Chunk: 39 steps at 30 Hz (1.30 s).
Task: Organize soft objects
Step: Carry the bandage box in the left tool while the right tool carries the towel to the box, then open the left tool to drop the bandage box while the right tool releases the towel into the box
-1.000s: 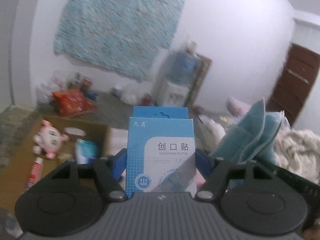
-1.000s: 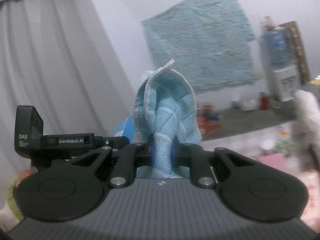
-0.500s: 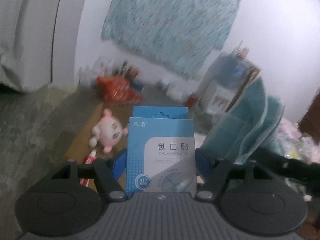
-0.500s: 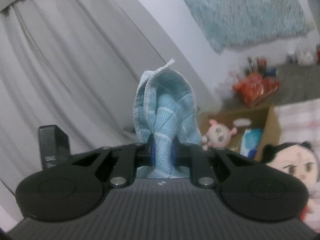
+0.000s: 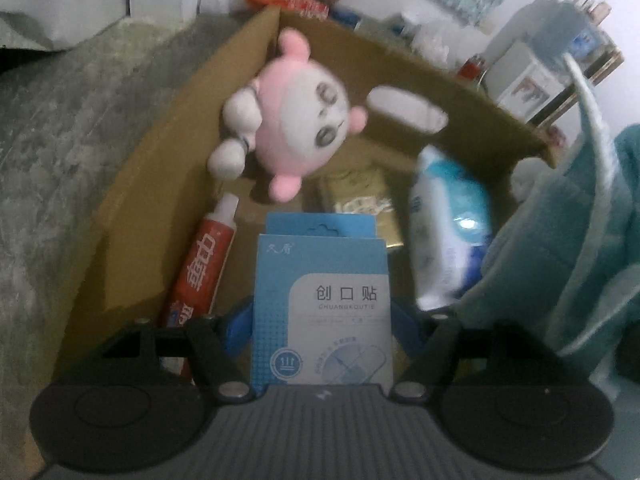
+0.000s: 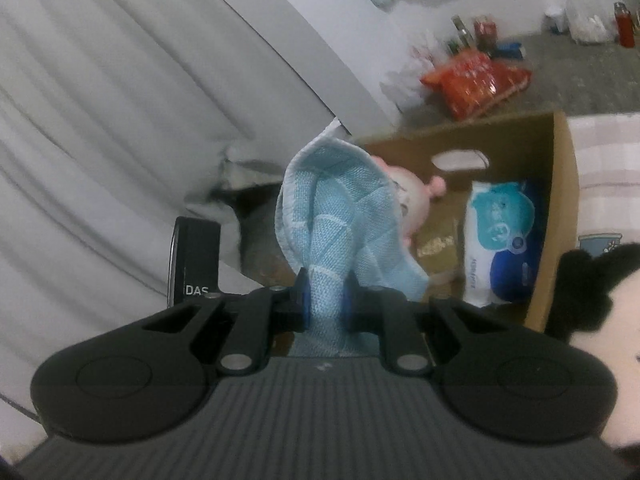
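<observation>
My left tool (image 5: pixel 322 316) clamps a plaster box (image 5: pixel 322 304) above the cardboard box (image 5: pixel 160 184); my right tool (image 6: pixel 324 300) pinches a blue cloth (image 6: pixel 336 216)

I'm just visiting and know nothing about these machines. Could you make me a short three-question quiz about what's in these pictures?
1. True or false: the left claw grips a blue plaster box.
2. What is pinched in the right claw? A) toothpaste B) light blue cloth C) wipes pack
3. Name the soft toy lying inside the cardboard box.

Key:
1. True.
2. B, the light blue cloth.
3. The pink plush toy, beside the toothpaste tube and the wipes pack.
</observation>
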Each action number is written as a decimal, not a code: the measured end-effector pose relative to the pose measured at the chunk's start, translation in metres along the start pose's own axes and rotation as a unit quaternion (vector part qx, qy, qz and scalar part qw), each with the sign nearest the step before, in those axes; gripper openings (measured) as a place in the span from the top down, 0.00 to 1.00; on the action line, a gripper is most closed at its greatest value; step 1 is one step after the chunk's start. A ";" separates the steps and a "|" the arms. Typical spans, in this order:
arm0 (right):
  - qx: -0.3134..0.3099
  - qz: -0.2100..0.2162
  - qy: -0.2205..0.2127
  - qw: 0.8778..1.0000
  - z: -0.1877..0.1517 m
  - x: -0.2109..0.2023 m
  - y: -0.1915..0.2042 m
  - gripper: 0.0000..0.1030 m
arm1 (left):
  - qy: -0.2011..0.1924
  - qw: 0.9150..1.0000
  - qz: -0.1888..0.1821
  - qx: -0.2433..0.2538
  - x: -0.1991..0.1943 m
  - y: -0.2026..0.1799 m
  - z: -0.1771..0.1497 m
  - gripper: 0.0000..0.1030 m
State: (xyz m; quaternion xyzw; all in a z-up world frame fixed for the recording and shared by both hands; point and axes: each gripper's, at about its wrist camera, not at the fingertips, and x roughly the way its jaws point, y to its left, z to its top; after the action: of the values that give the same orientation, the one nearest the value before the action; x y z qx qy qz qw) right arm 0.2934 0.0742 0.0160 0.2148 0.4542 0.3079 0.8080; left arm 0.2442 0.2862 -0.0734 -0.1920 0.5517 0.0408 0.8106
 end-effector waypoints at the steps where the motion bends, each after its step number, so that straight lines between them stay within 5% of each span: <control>1: 0.003 -0.002 0.005 1.000 -0.001 0.005 -0.002 0.87 | 0.005 1.000 0.009 0.003 0.006 0.000 -0.003 0.30; 8: 0.005 -0.030 0.035 0.999 -0.003 0.040 -0.010 0.87 | 0.036 0.998 0.053 0.029 0.039 0.007 -0.003 0.29; 12: -0.021 -0.069 0.042 0.997 0.002 0.050 -0.011 0.87 | 0.022 0.998 0.049 0.028 0.039 0.010 -0.002 0.29; 21: -0.068 -0.145 0.061 0.985 0.010 0.061 -0.005 0.87 | 0.014 1.000 -0.009 -0.026 0.011 0.033 -0.002 0.25; 26: -0.044 -0.174 0.125 0.976 0.012 0.090 -0.016 0.86 | -0.024 0.996 -0.057 -0.064 -0.022 0.046 -0.006 0.24; 31: -0.007 -0.199 0.189 0.961 0.010 0.124 -0.033 0.84 | -0.042 0.996 -0.056 -0.060 -0.035 0.039 -0.007 0.21; 34: 0.012 -0.201 0.207 0.957 0.007 0.139 -0.041 0.80 | -0.042 0.996 -0.055 -0.062 -0.022 0.040 -0.003 0.21; 39: 0.013 -0.189 0.217 0.958 -0.001 0.150 -0.042 0.56 | -0.039 0.995 -0.060 -0.066 -0.018 0.040 0.001 0.21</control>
State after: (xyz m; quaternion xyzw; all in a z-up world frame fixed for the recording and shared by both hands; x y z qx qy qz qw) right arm 0.3654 0.1477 -0.1009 0.0632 0.6550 0.1830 0.7304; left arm 0.2272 0.3258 -0.0677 -0.2762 0.5033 0.0363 0.8180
